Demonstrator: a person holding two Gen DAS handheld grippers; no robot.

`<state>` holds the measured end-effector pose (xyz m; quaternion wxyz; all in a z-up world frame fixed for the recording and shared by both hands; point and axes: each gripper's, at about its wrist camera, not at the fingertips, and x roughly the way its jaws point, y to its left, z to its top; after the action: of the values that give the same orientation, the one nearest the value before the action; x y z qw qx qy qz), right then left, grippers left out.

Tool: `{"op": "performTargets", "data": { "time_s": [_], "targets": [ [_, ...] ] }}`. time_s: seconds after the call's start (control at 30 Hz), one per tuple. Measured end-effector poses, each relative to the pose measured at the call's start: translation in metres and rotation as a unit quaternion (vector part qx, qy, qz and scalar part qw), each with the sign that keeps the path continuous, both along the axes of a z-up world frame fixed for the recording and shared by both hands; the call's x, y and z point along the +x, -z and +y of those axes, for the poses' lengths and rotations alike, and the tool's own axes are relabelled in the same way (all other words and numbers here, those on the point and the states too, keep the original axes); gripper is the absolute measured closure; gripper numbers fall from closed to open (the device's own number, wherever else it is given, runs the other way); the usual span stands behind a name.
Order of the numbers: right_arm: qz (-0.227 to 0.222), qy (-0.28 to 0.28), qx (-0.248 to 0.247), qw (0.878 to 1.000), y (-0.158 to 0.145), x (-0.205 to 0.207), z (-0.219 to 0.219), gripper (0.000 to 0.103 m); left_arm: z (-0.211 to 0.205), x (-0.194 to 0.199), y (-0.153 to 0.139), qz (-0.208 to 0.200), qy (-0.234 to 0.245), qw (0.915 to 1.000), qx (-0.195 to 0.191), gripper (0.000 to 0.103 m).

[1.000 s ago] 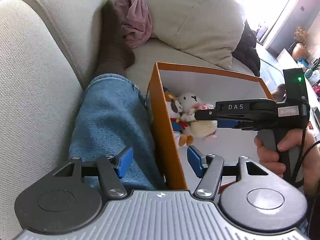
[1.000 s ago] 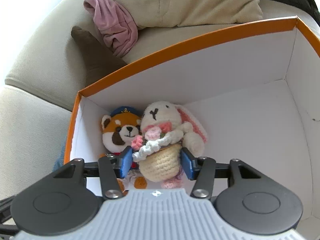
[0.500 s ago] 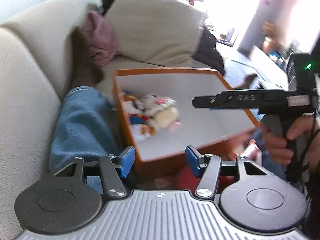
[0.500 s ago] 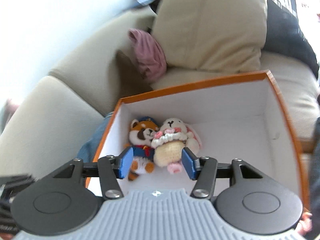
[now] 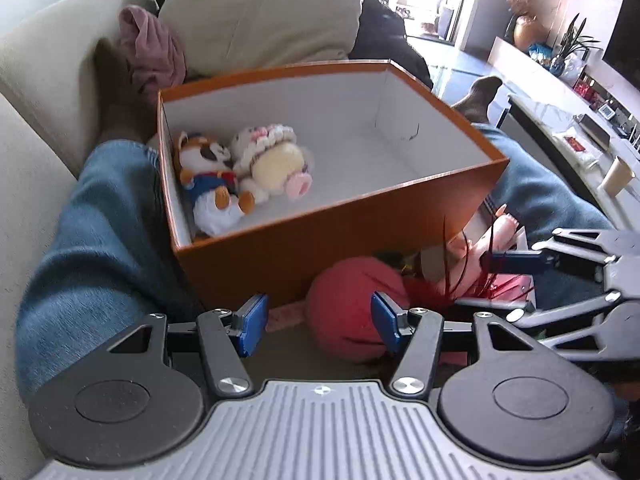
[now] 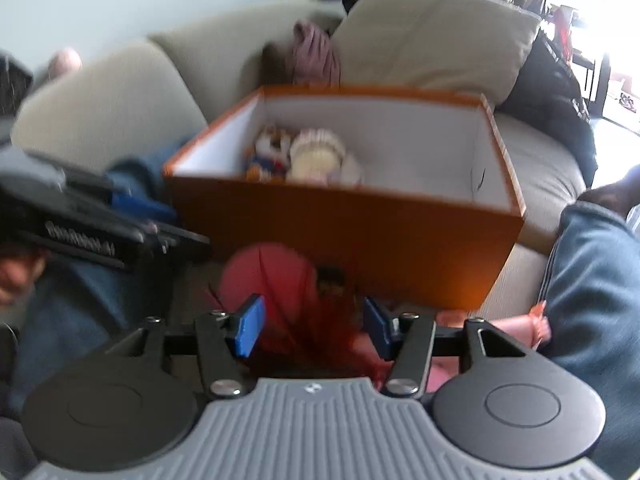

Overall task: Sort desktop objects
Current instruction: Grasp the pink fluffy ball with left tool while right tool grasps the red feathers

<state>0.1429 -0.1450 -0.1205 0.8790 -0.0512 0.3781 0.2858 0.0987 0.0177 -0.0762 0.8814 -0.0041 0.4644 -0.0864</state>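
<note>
An orange box (image 5: 340,236) with white inner walls rests on the sofa between a person's legs. In its left corner a red panda plush (image 5: 208,176) and a crochet bunny (image 5: 276,160) lie side by side. In front of the box lie a round red plush (image 5: 348,312), red feathers (image 5: 452,264) and a pink toy (image 5: 500,228). My left gripper (image 5: 316,320) is open above the red plush. My right gripper (image 6: 312,328) hangs over the feathers with its jaws opening and no pad pressing on anything. It also shows side-on as the right gripper (image 5: 492,280) in the left wrist view.
Jeans-clad legs (image 5: 100,216) flank the box. Behind the box are a beige cushion (image 5: 264,12), a pink cloth (image 5: 152,48) and the sofa back (image 5: 44,52). A low bench with a paper cup (image 5: 616,176) runs along the far right.
The right gripper has drawn back out of the box, leaving the bunny beside the red panda. Both grippers have moved back to the toys in front of the box.
</note>
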Motion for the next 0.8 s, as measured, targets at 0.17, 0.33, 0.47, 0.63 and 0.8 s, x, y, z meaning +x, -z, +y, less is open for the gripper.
{"op": "performTargets", "data": {
  "time_s": [0.17, 0.33, 0.47, 0.63, 0.8],
  "targets": [
    [0.010, 0.006, -0.030, 0.999, 0.019, 0.016, 0.012, 0.045, 0.002, 0.000, 0.009, 0.011, -0.008, 0.9999, -0.003, 0.037],
    [0.016, -0.001, -0.044, 0.999, 0.033, 0.021, 0.019, 0.097, 0.004, 0.003, 0.010, 0.015, -0.017, 0.9997, -0.012, 0.037],
    [0.008, 0.017, -0.015, 1.000, 0.031, 0.022, 0.011, 0.103, 0.007, 0.004, 0.012, 0.020, -0.020, 0.9994, -0.020, 0.035],
    [-0.018, 0.060, 0.052, 0.997, 0.006, 0.023, -0.010, 0.103, 0.005, 0.009, 0.018, 0.032, -0.010, 0.9991, -0.026, 0.032],
    [-0.044, 0.097, 0.094, 0.990, -0.019, 0.024, -0.031, 0.103, -0.010, 0.022, 0.030, 0.047, 0.008, 0.9987, -0.014, 0.032]
  ]
}}
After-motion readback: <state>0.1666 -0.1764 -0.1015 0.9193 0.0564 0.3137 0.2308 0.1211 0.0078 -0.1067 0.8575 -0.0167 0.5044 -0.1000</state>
